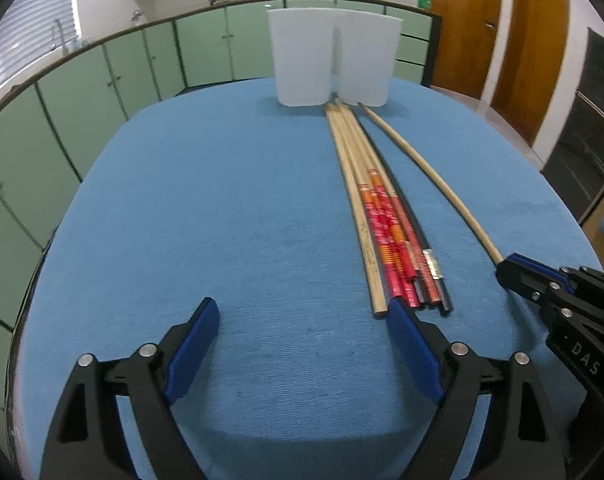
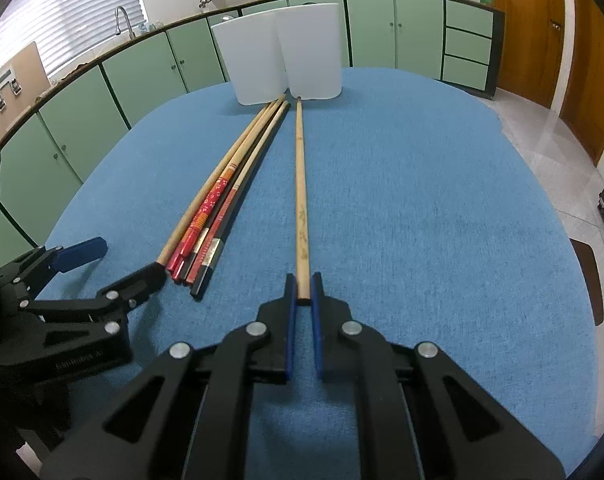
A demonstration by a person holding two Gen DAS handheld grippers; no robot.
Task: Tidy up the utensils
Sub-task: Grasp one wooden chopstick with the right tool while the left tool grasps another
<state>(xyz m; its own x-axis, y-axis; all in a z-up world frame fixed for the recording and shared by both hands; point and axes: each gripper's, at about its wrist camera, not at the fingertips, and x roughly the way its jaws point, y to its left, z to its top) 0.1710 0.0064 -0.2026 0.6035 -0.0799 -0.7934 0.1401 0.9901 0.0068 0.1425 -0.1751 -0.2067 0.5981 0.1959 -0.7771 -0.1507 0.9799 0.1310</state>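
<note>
Closest to view, the right hand-held gripper has its two blue pads pressed in on the near end of a single pale wooden chopstick, pinching it just above the blue cloth of the table. That chopstick is long, plain and light tan, with a few faint brownish marks along its near half that are too small to read. It runs straight away from the pads, and its far tip ends just in front of the two white cups at the far edge of the table.

Left of the single stick, well short of touching it, lies the bundle of chopsticks: several plain tan ones, some wrapped in red and orange patterned bands, and at least one black stick with a silvery band near its end. They overlap, so the count is hard to make out. Their far tips also point at the foot of the cups.

The left hand-held gripper hovers at the near end of the bundle with its blue pads spread wide, nothing between them; one pad sits just beside the nearest tan stick's end.

White letters "DAS" show on the right gripper's black body in the left view; the small lettering on the left gripper's body is blurred.
</note>
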